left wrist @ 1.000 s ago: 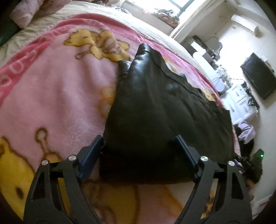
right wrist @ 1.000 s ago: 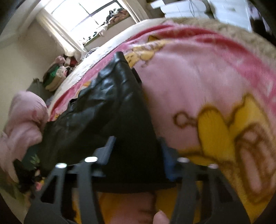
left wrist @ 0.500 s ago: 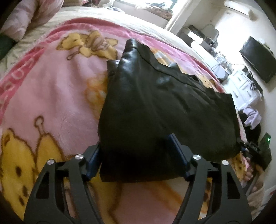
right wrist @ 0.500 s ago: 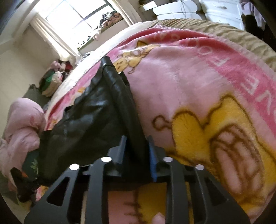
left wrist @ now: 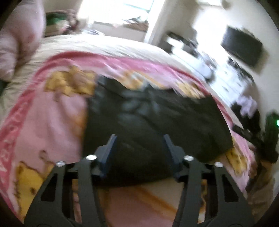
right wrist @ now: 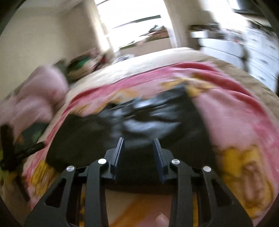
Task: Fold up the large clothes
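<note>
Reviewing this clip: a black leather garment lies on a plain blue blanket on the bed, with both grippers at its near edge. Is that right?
Not quite. The blanket is pink with yellow cartoon figures, not plain blue; both wrist views show it. The rest holds: the black leather garment lies on it on the bed, with the left gripper and right gripper at its near edge.

free: pink blanket both sides | blocked: black garment ahead — mid-bed

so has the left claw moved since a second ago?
Yes, the left claw rose: more of the window now shows above the pink blanket in its view. Its jaws are closing with the black garment between them.
</note>
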